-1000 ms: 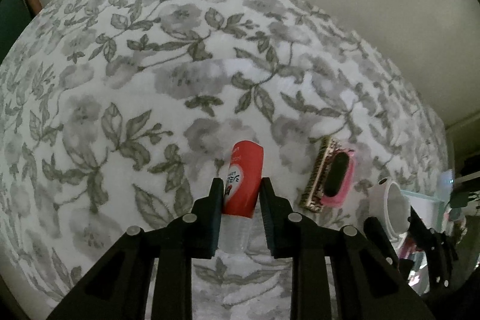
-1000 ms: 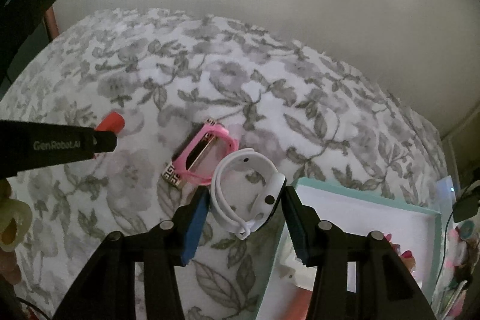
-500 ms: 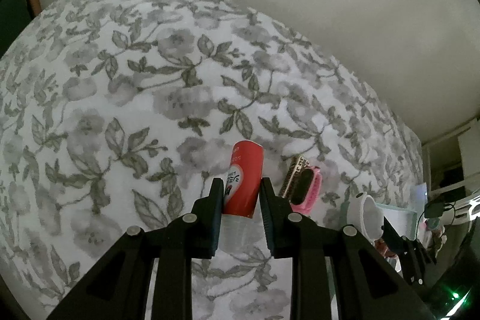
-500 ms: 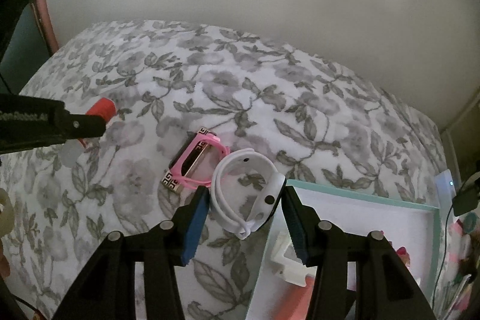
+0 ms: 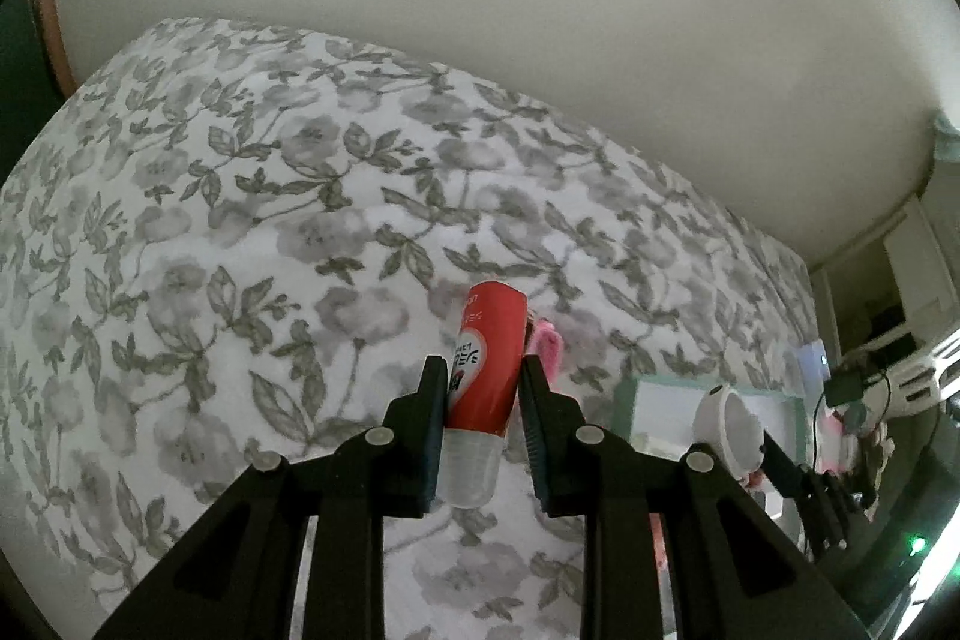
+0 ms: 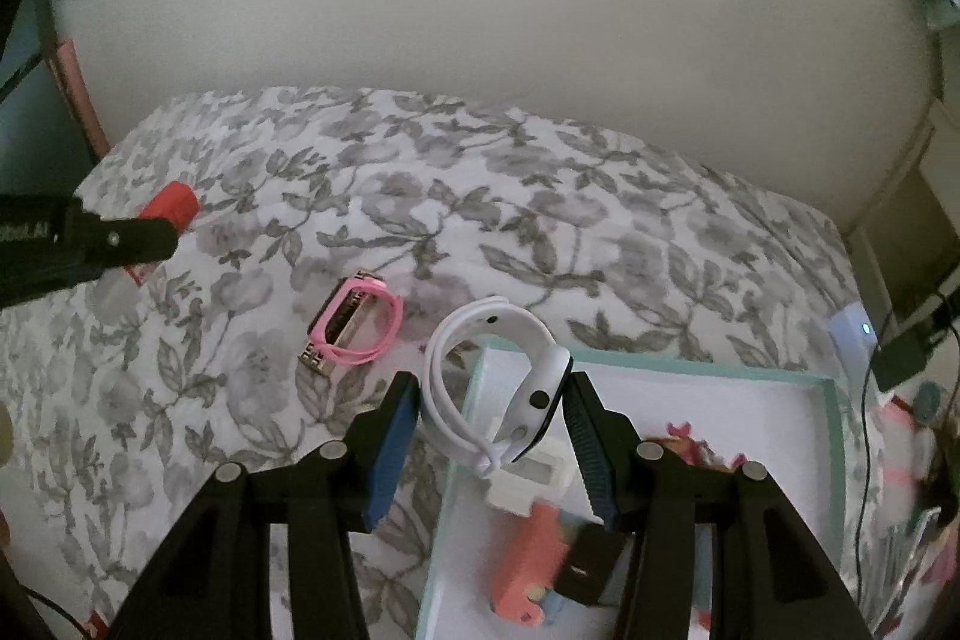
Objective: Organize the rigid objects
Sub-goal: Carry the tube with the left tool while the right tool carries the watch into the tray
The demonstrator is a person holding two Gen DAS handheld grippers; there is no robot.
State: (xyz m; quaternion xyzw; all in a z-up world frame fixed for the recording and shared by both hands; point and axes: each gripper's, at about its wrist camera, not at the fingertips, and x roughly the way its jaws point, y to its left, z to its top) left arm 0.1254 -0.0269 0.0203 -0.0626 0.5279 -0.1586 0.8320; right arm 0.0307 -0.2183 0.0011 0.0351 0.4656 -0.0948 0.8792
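**Two items in the grippers, one pink piece waiting on the bedspread**

The red tube point(image 5: 487, 358) with its clear cap is sitting clamped between the jaws of the left gripper point(image 5: 483, 376), cap end toward the camera, hanging clear above the floral bedspread point(image 5: 240, 232). The white smartwatch point(image 6: 498, 394) is being pinched across its band loop by the right gripper point(image 6: 489, 388), its blue pads pressing both sides, and it is hanging over the near-left corner of the teal-rimmed box point(image 6: 837, 436).

Judging by how things lie, the sorting is partly done: inside the box a coral-pink item point(image 6: 528, 562), a black block point(image 6: 591, 562) and a white piece point(image 6: 528, 484) are already lying at about 6 o'clock in the right wrist view. The pink band with the gold clasp point(image 6: 354, 328) is lying loose on the bedspread at about 10 o'clock from the smartwatch, well outside the box. So both held items are yet to be placed, and the pink band is yet to be picked.

Both grippers are pointing steeply downward toward the bed. In the right wrist view the left gripper is reaching in from 9 o'clock, well apart from the box.
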